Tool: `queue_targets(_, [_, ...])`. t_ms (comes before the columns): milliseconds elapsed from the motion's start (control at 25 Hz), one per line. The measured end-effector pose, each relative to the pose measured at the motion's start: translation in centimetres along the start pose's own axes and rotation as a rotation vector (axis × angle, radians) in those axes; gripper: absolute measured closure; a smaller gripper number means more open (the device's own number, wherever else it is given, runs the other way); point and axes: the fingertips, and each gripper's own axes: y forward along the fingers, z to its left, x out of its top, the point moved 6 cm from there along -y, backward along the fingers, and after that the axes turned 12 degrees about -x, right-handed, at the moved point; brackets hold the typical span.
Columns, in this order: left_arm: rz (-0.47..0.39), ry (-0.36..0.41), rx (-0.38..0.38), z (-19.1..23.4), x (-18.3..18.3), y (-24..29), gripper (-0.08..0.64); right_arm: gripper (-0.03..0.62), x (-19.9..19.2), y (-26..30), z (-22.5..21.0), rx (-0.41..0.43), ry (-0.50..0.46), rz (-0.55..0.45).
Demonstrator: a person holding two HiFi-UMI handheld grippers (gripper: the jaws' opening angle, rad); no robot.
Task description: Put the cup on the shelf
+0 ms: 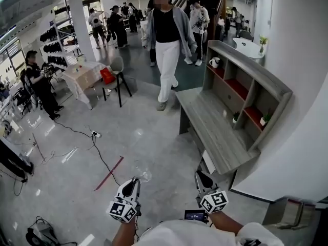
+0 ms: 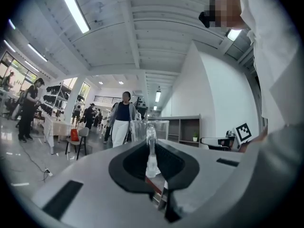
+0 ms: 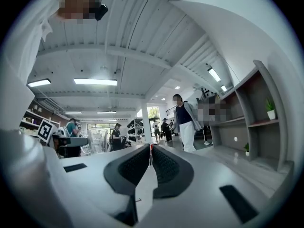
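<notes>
A large indoor hall with a glossy grey floor [image 1: 77, 178], seen from above by a person holding a gripper in each hand. The left gripper [image 1: 135, 181] points level, and its fingers pinch the thin wall of a clear glass cup [image 1: 143, 175]. The cup hangs upright in the air just past the fingertips, above the floor and well apart from the furniture. In the left gripper view the glass wall stands clamped between the two dark pads. The right gripper [image 1: 199, 176] is also level, with its fingers pressed together on nothing.

Ahead and to the right, a long grey desk [image 1: 210, 124] stands against a white wall and carries a grey shelf unit [image 1: 256, 70] with red-lined compartments. A white mug [image 1: 214, 62] sits at the unit's far end, and small potted plants [image 1: 265, 119] occupy lower compartments. A person [image 1: 167, 40] in white trousers is near the desk's far end.
</notes>
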Motion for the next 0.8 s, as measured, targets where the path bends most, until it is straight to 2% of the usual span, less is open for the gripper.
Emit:
queue_targets(240, [0.002, 0.003, 0.008, -1.3, -0.1, 1.2, 0.532, 0.549, -0.1, -0.5, -1.6, -0.012, -0.02, 0.0])
queue_targets(800, [0.0, -0.024, 0.048, -3.5, -2.0, 3.9, 0.532, 0.549, -1.4, -1.3, -6.9, -0.028, 0.017, 0.014])
